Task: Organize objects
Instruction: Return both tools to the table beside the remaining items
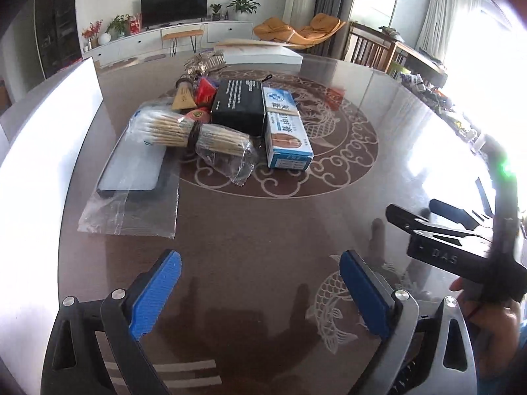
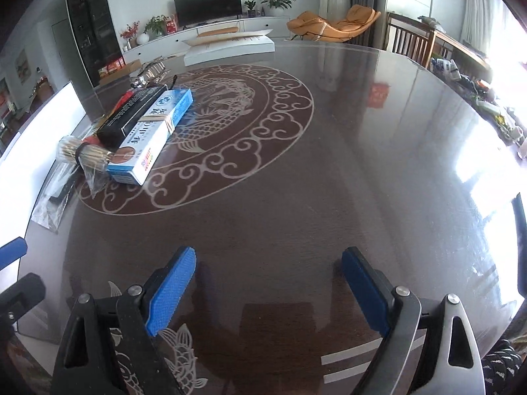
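We hold both tongs above the dark glossy worktop, each tilted downward toward it.

Left tongs: the jaws stand wide apart, blue pads facing each other, with nothing between them. Only bare worktop and its pale fish pattern lie below.

Right tongs: the jaws likewise stand wide apart and empty. In the left wrist view, the right tongs appear to the right of the left tongs, gripped by a hand.

Location of the items, relative to the left tongs:
- A clear plastic bag containing a flat dark-edged tray lies ahead and to the left, flat on the worktop.
- A bundle of wooden sticks in clear wrap, banded at the middle, lies ahead, partly over the far end of the bag.
- A black box sits beyond the bundle, touching it.
- A blue and white box lies just right of the black box, touching it.
- Small red and tan packets sit behind the bundle; we cannot identify them further.

Relative to the right tongs, the same group lies ahead and well to the left, with the blue and white box nearest.
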Available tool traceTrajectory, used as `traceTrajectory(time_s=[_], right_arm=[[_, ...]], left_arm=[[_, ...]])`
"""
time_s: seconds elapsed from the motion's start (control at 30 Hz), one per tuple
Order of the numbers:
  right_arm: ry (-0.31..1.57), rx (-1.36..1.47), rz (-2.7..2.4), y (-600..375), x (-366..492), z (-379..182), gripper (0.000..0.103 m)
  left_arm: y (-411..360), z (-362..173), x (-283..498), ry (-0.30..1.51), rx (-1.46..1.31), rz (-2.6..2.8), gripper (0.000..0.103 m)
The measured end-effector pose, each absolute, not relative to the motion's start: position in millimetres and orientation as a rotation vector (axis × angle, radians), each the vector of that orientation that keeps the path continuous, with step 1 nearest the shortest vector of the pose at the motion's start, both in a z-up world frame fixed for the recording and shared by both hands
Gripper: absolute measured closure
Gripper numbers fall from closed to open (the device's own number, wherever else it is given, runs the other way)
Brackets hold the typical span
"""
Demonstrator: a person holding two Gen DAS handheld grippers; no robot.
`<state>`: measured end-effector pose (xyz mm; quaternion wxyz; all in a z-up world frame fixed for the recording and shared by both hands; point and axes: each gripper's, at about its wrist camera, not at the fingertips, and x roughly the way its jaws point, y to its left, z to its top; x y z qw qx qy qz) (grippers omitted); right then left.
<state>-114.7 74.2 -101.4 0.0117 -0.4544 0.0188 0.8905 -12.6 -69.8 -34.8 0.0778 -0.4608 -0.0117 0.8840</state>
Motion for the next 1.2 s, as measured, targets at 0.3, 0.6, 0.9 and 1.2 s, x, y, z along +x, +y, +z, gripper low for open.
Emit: traceTrajectory(time_s=[0.3, 0.6, 0.9, 1.2], right_arm=[[0.017, -1.416, 2.757, 79.1, -119.6, -107.1, 0.0], [0.008, -1.398, 2.776, 78.6, -118.9, -107.6, 0.0], [0.012, -1.389, 2.776, 78.3, -117.9, -106.7, 0.0], [0.012, -1.389, 2.776, 78.6, -117.6, -106.5, 0.0]], left_arm=[[-51.8, -53.2, -44.1, 0.036, -1.413, 2.67, 0.005], [-47.7, -59.9, -55.7, 0.091, -1.392, 2.704, 0.001], [-47.6, -61.5, -58.8, 0.094, -1.395, 2.694, 0.0], [-47.5, -61.5, -57.8, 0.095, -1.395, 2.696, 0.0]])
